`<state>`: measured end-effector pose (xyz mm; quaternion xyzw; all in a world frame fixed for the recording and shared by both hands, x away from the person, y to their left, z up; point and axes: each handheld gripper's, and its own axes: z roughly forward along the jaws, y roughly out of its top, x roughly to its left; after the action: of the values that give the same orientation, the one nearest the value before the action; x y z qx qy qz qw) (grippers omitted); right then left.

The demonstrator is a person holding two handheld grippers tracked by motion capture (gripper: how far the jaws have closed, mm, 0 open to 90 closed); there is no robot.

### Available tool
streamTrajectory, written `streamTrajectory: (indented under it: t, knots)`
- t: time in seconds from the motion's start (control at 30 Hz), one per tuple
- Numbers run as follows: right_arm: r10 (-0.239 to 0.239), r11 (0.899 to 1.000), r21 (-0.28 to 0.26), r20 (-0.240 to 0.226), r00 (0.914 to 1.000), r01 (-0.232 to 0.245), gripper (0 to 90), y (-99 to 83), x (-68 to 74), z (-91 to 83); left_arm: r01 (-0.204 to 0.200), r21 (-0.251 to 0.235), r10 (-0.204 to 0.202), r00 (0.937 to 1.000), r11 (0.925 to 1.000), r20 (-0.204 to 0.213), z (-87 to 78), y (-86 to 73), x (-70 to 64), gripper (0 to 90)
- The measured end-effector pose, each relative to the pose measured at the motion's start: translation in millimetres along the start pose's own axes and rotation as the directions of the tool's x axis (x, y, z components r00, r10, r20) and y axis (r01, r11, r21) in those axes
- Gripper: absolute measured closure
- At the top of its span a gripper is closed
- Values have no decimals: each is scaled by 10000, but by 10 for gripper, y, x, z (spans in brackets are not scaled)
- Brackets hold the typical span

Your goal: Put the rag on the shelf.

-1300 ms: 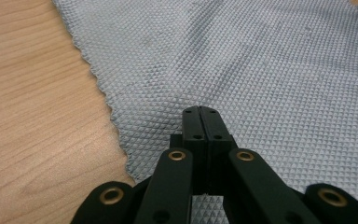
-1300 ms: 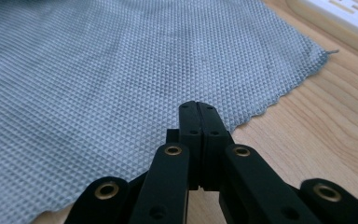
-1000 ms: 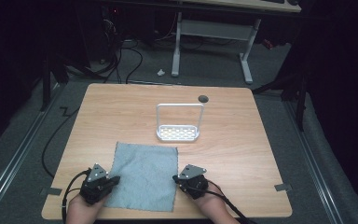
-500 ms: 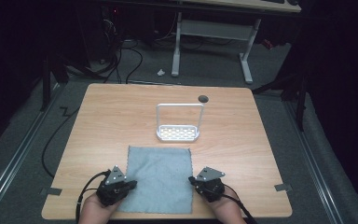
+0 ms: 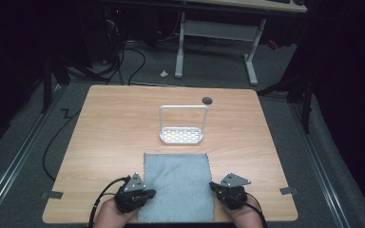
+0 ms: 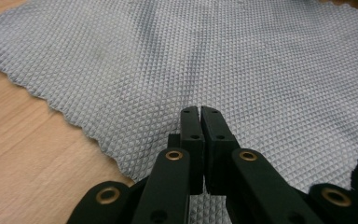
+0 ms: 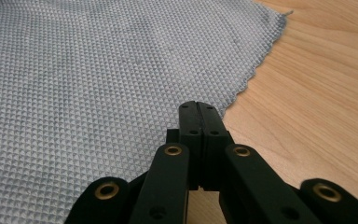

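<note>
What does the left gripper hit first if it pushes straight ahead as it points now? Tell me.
Probably the grey cloth: the shut left gripper points low across it from its near left edge. Height above the weave is unclear.

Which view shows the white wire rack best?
The high view: the white rack stands upright mid-table beyond the grey cloth, with its whole frame and base visible. The left and right gripper views look across the cloth and wooden table at close range, so they add nothing about it.

Grey cloth (image 6: 242, 60), waffle-textured and matt; wood-grain table (image 5: 114, 128); white rack (image 5: 182, 124), perhaps glossy plastic.
</note>
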<state>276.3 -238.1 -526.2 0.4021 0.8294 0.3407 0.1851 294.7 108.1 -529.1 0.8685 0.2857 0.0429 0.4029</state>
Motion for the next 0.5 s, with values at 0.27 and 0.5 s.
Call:
streamTrajectory:
  t: [0.27, 0.5]
  knots:
    - [5, 9999, -152, 118, 9999, -4, 863, -1, -29, -23, 324, -779, -360, 9983, 9964, -458, -62, 33, 29, 756]
    - [565, 9942, -930, 187, 9982, -545, 754, 22, -150, -67, 1142, -1445, -1399, 9732, 9829, -1827, -196, 23, 315, 646]
